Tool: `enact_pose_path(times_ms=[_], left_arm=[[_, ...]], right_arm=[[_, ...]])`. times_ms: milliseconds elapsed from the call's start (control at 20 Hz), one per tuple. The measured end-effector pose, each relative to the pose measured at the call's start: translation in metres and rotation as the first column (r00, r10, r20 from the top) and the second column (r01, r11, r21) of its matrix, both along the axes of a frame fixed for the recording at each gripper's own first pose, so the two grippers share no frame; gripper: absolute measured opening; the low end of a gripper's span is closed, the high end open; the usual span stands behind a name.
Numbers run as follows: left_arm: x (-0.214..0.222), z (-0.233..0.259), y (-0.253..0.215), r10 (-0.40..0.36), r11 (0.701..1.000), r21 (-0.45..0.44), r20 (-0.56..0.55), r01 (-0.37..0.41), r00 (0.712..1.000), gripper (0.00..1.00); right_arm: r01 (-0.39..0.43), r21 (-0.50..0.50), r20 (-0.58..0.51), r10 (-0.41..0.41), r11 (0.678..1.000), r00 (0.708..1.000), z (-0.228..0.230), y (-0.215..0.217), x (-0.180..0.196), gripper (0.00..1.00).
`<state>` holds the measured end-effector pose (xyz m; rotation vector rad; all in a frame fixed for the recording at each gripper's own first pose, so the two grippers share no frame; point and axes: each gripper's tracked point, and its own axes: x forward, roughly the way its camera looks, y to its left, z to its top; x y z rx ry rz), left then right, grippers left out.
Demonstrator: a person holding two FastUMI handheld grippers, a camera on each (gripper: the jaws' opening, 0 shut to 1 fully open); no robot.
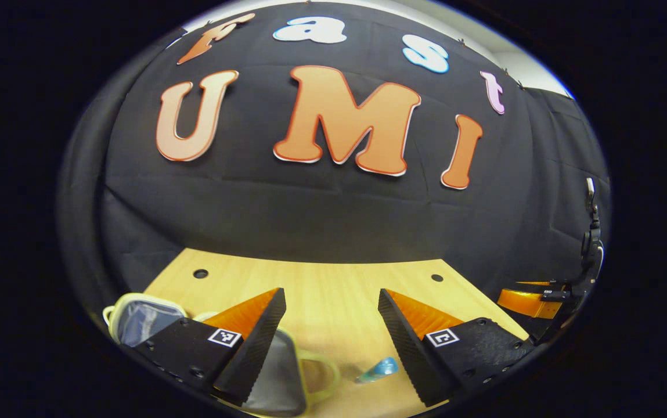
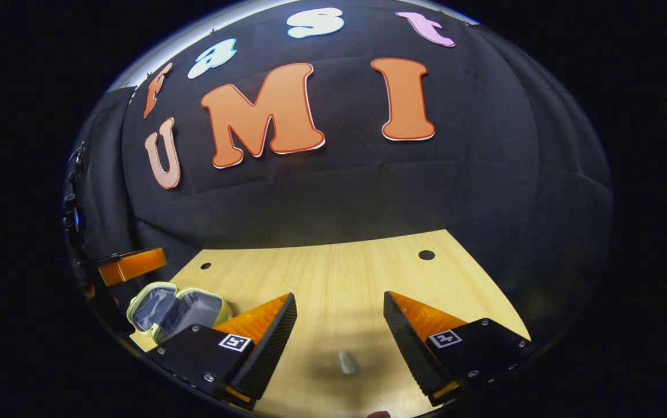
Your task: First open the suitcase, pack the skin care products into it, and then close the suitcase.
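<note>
One suitcase (image 1: 275,371) lies open on the wooden table (image 1: 333,290), both halves showing, partly behind the left gripper (image 1: 331,331), whose fingers stand wide apart. One small tube (image 1: 378,370) rests just beside it. The right gripper (image 2: 339,334) hangs spread too, a single small tube (image 2: 347,363) between its fingers, the suitcase (image 2: 176,307) off to its left.

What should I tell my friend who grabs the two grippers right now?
Left gripper: open, holding nothing, above the wooden table.
Right gripper: open, holding nothing.
The small suitcase lies open at the table's left side.
A small skin care tube lies on the table between the right gripper's fingers, not gripped.
Done: suitcase opened.
Left: put the tube in, then close the suitcase.
</note>
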<state>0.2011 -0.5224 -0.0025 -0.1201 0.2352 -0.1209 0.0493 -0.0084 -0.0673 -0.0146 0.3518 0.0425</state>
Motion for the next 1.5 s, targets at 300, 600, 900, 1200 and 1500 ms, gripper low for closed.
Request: enact_pose_path(times_ms=[300, 600, 900, 1200, 1500], left_arm=[[0.013, -0.055, -0.048, 0.011, 1.0, 0.022, -0.079, -0.01, 0.997, 0.98], [0.01, -0.133, -0.075, 0.02, 0.994, 0.112, -0.194, 0.001, 0.981, 0.98], [0.007, -0.213, -0.081, 0.056, 0.988, 0.155, -0.306, -0.008, 0.95, 0.98], [0.009, -0.242, -0.088, 0.082, 0.982, 0.185, -0.324, -0.022, 0.942, 0.6], [-0.001, -0.24, -0.114, -0.041, 0.993, 0.082, -0.434, 0.084, 0.9, 0.48]], right_arm=[[-0.007, -0.01, -0.017, 0.007, 1.0, 1.0, -0.005, -0.036, -0.004, 0.95], [0.009, -0.007, -0.048, -0.01, 1.0, 0.999, -0.015, -0.063, -0.008, 0.95], [0.033, -0.025, -0.069, -0.035, 0.999, 0.997, -0.021, -0.085, -0.013, 0.95], [0.036, -0.027, -0.116, -0.039, 0.999, 0.993, -0.037, -0.09, -0.019, 0.95], [-0.017, -0.041, -0.133, 0.012, 0.999, 0.991, -0.047, -0.074, -0.025, 0.95]])
